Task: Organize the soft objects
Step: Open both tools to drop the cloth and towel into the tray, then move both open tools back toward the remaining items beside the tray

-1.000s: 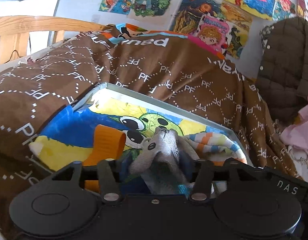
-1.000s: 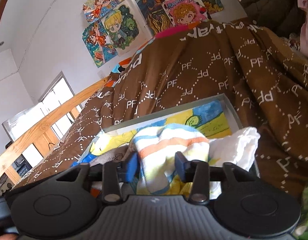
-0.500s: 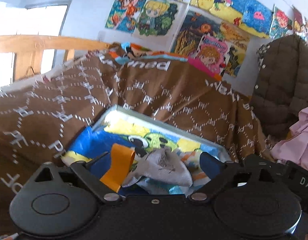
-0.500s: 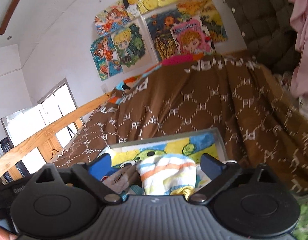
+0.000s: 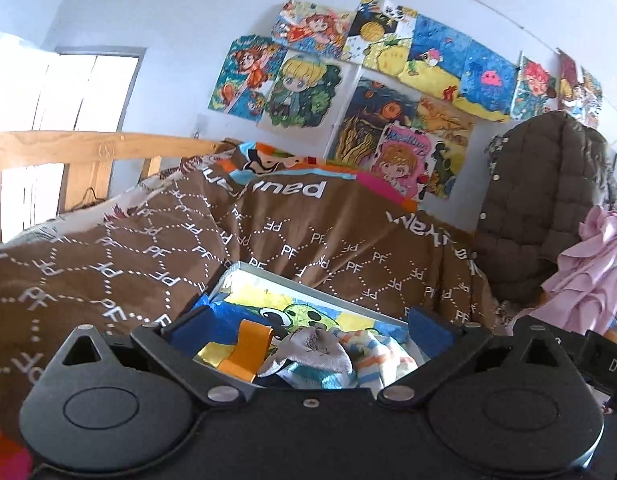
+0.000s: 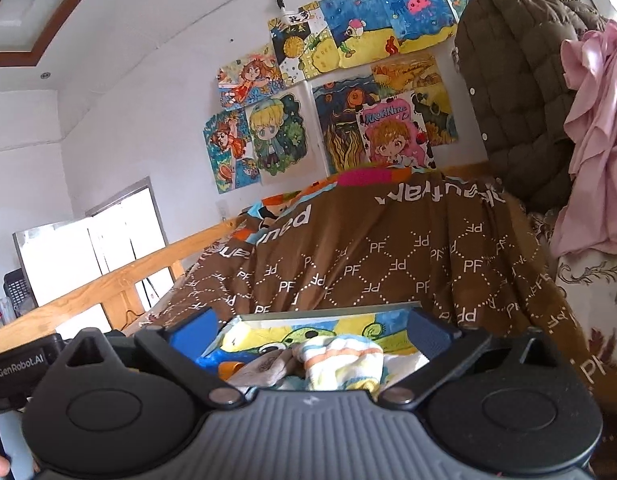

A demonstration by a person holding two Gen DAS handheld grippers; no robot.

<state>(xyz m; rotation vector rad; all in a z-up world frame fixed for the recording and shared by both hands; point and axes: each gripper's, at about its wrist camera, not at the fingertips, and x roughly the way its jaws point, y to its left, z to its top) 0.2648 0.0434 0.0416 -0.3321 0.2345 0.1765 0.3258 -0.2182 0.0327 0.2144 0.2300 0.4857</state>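
Note:
A shallow grey box (image 5: pixel 268 278) with a cartoon frog lining sits on the brown bed cover; it also shows in the right wrist view (image 6: pixel 328 311). In it lie a grey sock (image 5: pixel 320 350), a striped sock (image 5: pixel 378 354) and an orange piece (image 5: pixel 248 346). My left gripper (image 5: pixel 306 334) is open and empty, pulled back above the box. My right gripper (image 6: pixel 310 330) is open and empty too. The striped sock (image 6: pixel 340 364) and the grey sock (image 6: pixel 264 368) lie below it.
The brown "PF" bed cover (image 5: pixel 268 236) rises behind the box. A wooden bed rail (image 5: pixel 88 148) runs along the left. A brown quilted jacket (image 5: pixel 544 200) and pink cloth (image 5: pixel 588 264) hang at the right. Drawings (image 6: pixel 348 92) cover the wall.
Both grippers have opened, letting go of the grey sock and the striped sock, which now lie in the box. Both grippers have lifted and drawn back from the box.

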